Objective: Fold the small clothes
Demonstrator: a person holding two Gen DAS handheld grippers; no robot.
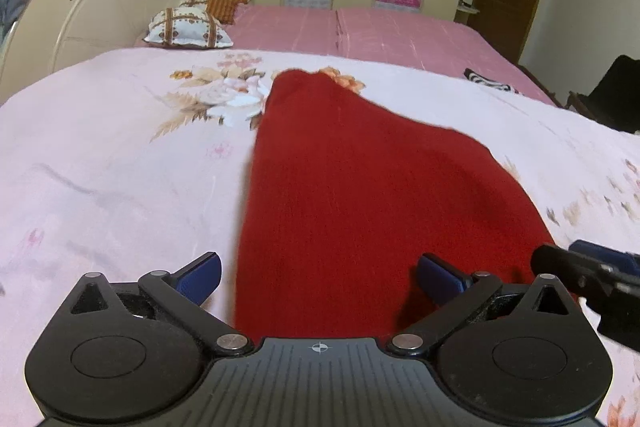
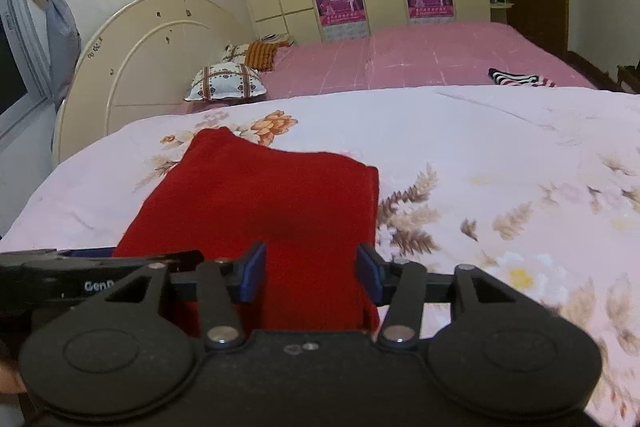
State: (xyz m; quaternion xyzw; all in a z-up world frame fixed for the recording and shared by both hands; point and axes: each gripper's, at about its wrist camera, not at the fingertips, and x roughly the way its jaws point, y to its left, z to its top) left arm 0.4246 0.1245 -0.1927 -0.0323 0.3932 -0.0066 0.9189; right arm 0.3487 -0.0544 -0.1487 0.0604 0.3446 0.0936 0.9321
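Red knit garment lies folded flat on floral bedspread

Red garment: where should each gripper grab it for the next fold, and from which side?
Grip the near hem of the red garment at its two corners, coming in low from the near side. It lies flat on the floral sheet, tapering away, and that edge sits between the open jaws of both the left gripper and the right gripper, so little repositioning seems needed.
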